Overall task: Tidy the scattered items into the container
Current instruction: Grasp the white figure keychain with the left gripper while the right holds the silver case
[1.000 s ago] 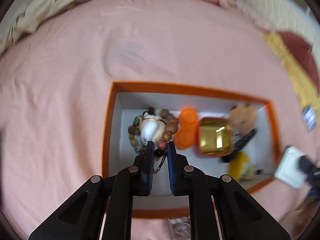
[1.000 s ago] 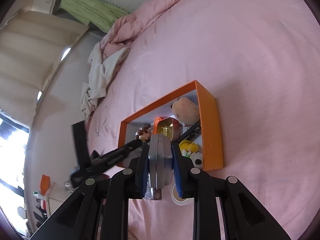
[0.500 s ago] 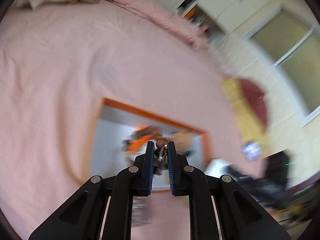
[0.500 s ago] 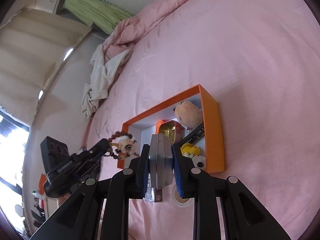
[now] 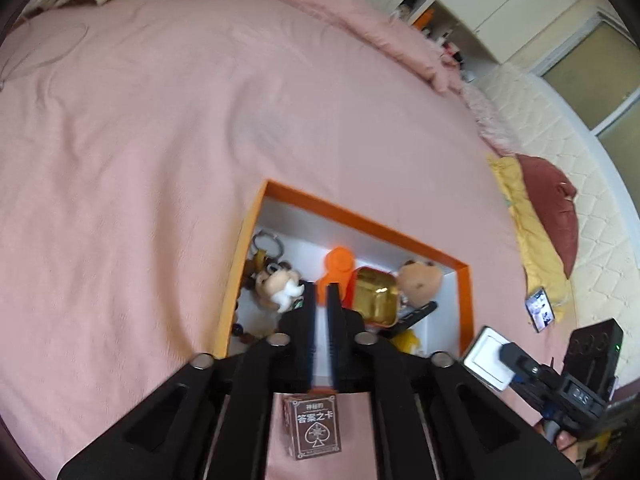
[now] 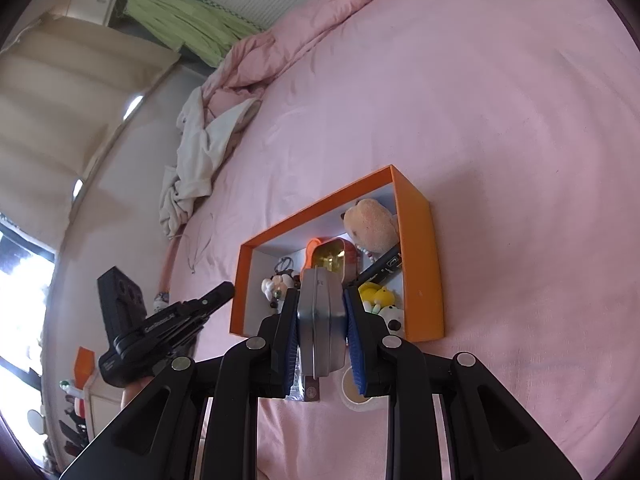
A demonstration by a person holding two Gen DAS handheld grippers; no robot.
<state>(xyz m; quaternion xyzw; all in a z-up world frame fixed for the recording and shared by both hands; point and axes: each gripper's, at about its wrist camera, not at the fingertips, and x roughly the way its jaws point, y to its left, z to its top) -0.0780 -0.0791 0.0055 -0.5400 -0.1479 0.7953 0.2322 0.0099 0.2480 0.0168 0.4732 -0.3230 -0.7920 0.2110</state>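
Observation:
An orange box (image 5: 362, 218) with a white inside lies on the pink bed; it also shows in the right wrist view (image 6: 420, 256). In it are a bead bracelet with a plush charm (image 5: 278, 286), an orange case (image 5: 338, 266), a gold tin (image 5: 374, 294), a tan plush (image 5: 420, 280), a black pen and yellow toys (image 6: 374, 294). My left gripper (image 5: 320, 298) is above the box, jaws close together with nothing between them. My right gripper (image 6: 322, 314) is shut on a flat silver tin (image 6: 320, 320), held above the box's near edge.
A brown card deck (image 5: 316, 426) lies on the bed just outside the box's near wall. A tape roll (image 6: 360, 392) lies beside it. A rumpled quilt and white cloth (image 6: 200, 148) lie at the far edge of the bed. A phone (image 5: 540, 308) lies at the right.
My left gripper lifted the bead bracelet with the plush charm, then let it go; it now lies in the box's left end. The right gripper keeps holding the silver tin.

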